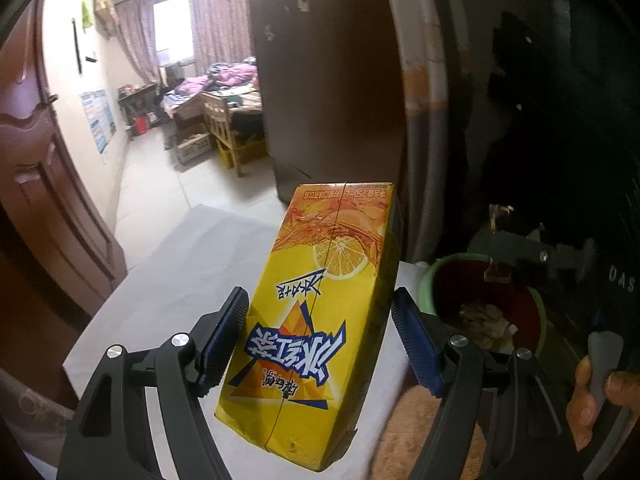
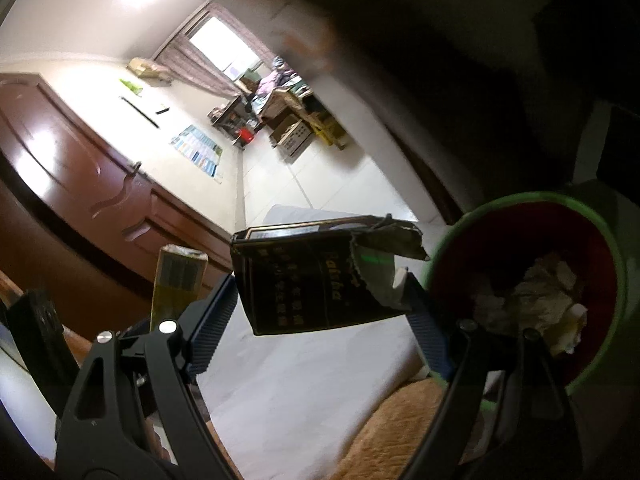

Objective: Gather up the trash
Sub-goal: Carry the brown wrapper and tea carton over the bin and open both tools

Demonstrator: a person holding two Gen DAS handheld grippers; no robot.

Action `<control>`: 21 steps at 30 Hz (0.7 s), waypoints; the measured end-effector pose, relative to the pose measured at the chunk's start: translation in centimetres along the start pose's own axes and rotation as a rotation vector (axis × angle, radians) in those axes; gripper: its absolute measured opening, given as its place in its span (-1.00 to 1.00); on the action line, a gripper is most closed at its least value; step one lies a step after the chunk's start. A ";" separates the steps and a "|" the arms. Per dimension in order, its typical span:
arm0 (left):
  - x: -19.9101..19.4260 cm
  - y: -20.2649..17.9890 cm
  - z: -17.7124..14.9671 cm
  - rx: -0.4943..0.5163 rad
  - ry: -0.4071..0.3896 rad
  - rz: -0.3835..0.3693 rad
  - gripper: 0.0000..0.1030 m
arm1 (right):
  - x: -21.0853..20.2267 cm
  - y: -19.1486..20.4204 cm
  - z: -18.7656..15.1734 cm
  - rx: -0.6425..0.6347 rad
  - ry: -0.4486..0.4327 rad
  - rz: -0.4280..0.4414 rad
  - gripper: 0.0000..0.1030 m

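Observation:
My left gripper point(image 1: 320, 340) is shut on a yellow iced-tea carton point(image 1: 320, 308), held upside down above the white table point(image 1: 168, 280). A green bin with a red liner point(image 1: 432, 280) holding crumpled paper stands just to its right. My right gripper point(image 2: 320, 312) is shut on a torn black packet point(image 2: 312, 276) and holds it left of the bin point(image 2: 616, 272), above the table. The carton shows in the right wrist view point(image 2: 178, 276) at the left. The right gripper with the packet shows over the bin in the left wrist view point(image 1: 520, 252).
A brown wooden door point(image 1: 44, 184) stands at the left. A dark wardrobe point(image 1: 328, 80) rises behind the table. An orange mat point(image 2: 400, 420) lies on the table's near side. A bed and boxes point(image 1: 216, 120) fill the far room.

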State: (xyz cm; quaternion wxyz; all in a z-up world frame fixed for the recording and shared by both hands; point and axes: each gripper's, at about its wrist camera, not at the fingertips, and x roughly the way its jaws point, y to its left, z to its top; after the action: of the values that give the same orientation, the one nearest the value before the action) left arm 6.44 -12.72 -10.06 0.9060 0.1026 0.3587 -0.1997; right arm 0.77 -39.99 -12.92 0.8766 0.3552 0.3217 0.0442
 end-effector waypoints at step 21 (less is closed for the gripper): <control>7.9 -6.5 1.1 0.043 0.128 -0.173 0.36 | -3.0 -6.5 0.8 0.138 -0.070 -0.077 0.57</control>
State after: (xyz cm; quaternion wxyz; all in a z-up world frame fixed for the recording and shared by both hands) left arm 9.51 -21.22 -14.97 0.8583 0.1033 0.4189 -0.2777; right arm -2.12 -46.23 -15.12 0.8617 0.4037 0.3066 -0.0242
